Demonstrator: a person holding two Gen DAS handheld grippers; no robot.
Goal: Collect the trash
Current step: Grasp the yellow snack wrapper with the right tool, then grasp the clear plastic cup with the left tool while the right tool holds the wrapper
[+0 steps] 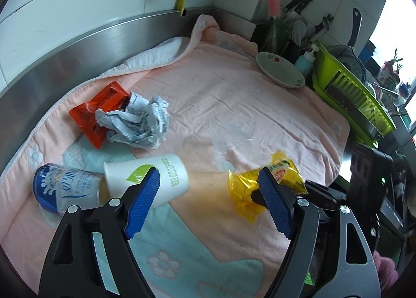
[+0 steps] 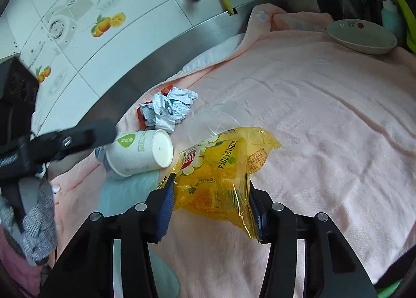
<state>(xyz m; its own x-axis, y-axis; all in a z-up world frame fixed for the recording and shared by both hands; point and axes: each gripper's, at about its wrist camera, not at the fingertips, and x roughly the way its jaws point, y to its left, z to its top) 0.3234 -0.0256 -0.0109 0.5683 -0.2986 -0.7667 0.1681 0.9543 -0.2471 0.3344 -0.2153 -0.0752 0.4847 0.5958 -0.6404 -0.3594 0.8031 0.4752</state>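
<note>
My right gripper is shut on a yellow plastic wrapper, which bulges out between its blue pads. In the left wrist view the same wrapper sits beside my left gripper's right finger. My left gripper is open and holds nothing. Its left fingertip is just in front of a white paper cup lying on its side. A blue-and-white can lies at the cup's mouth. Further back are a crumpled paper ball on a red wrapper and a clear plastic cup.
Everything lies on a pink towel spread over a steel counter. A plate sits at the back right beside a green dish rack and a knife block. A steel upstand and a tiled wall with taps close off the back.
</note>
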